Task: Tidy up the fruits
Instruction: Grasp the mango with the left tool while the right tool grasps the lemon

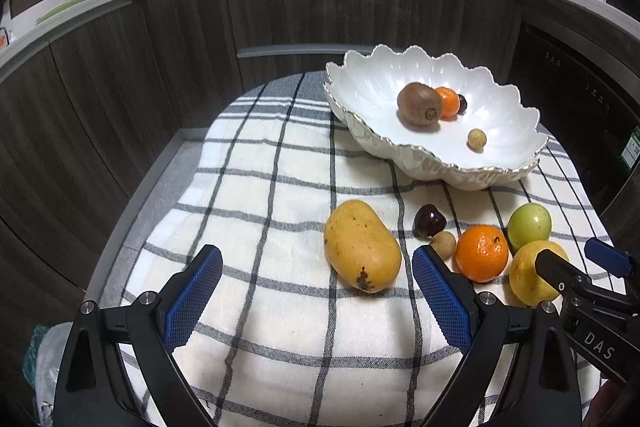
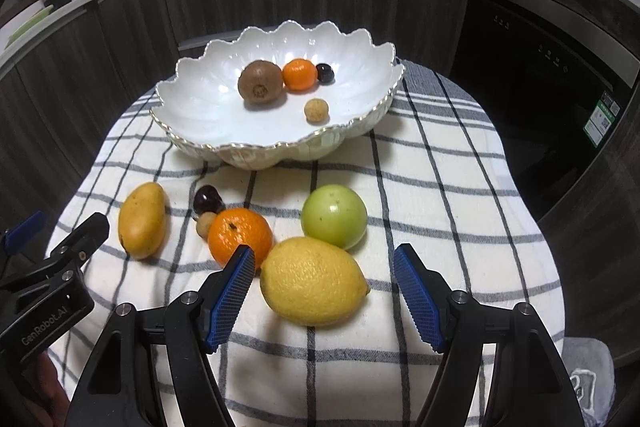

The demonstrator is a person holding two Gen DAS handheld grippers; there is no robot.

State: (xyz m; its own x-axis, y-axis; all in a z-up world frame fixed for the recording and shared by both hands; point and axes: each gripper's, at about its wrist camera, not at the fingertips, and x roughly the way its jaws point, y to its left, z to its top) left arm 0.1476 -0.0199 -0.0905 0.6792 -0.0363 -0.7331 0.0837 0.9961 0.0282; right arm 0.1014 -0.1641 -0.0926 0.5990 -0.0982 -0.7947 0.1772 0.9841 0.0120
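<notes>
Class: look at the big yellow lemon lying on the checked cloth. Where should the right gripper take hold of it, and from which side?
Grip the big yellow lemon across its plump middle, coming down from the near side, where the open right gripper already straddles it. It lies on its side, pointed tip to the right, so the short width fits between the fingers. The orange mandarin sits close behind the left finger.

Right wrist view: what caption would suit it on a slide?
Open right claw poised around a lemon on the checked cloth, white bowl of fruit beyond.

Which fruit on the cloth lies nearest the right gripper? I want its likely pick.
The lemon, lying just ahead of the open right gripper; the others sit farther back.
</notes>
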